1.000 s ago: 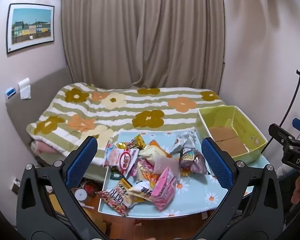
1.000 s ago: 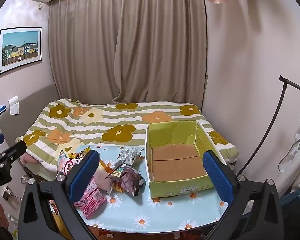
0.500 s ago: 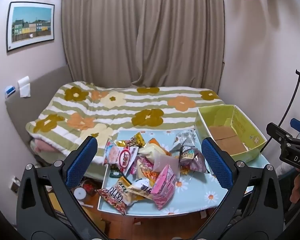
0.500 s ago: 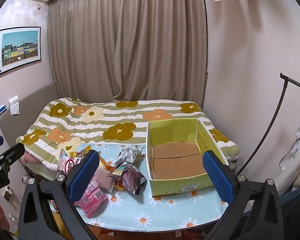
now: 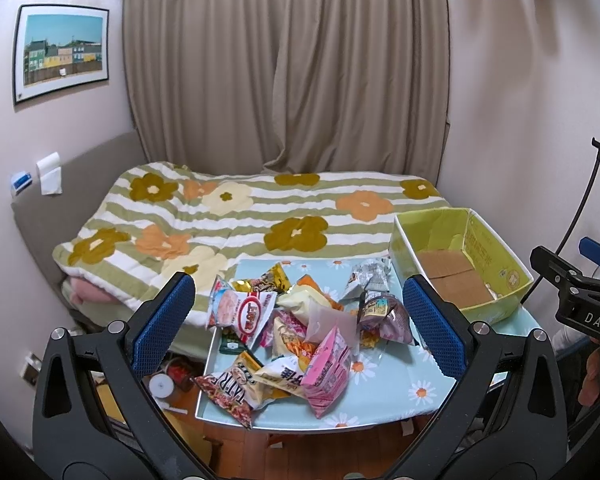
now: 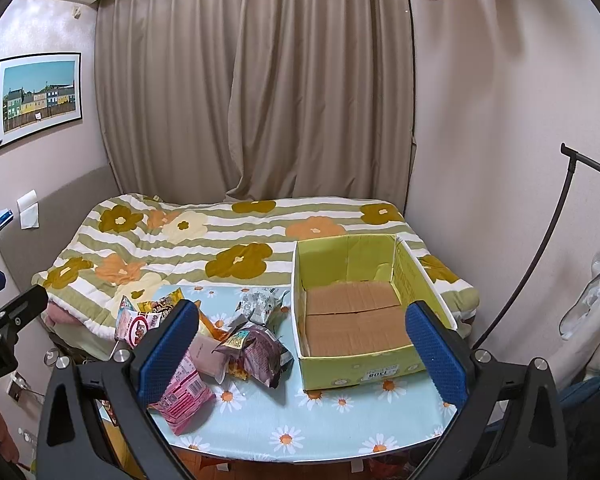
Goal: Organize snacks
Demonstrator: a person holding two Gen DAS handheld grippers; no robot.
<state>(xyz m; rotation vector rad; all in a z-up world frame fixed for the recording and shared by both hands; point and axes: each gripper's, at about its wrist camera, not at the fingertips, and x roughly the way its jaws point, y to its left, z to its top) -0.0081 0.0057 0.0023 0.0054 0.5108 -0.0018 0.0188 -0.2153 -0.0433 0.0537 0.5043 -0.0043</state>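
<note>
Since a second ago almost nothing is altered: the snack pile (image 5: 300, 332) and the box (image 5: 460, 264) are shifted only slightly within both views, so a small drift of the two tools is inferred and no packet is moved. The task is therefore judged to be at its very start, with sorting not yet begun.

The left gripper (image 5: 300, 320) is held spread wide above the table (image 5: 384, 400), nothing between its blue pads (image 5: 162, 320). The right gripper (image 6: 300, 344) is likewise spread, empty, aimed between the heap and the box.

One yellow-green cardboard box is counted, standing on the right part of the table with only its brown bottom flaps seen inside. One table with a daisy-print cover is counted, placed just beside one bed (image 5: 228, 216). Roughly a dozen packets are seen heaped on the left part of the table; an exact count is prevented by overlap. Among them are picked out one pink bag (image 5: 328, 372), one purple bag (image 6: 256, 354), one silver bag (image 6: 260, 304) and one red-and-white bag (image 5: 240, 312). The heap lies well apart from the box interior, though the nearest bags are close to its wall.
</note>
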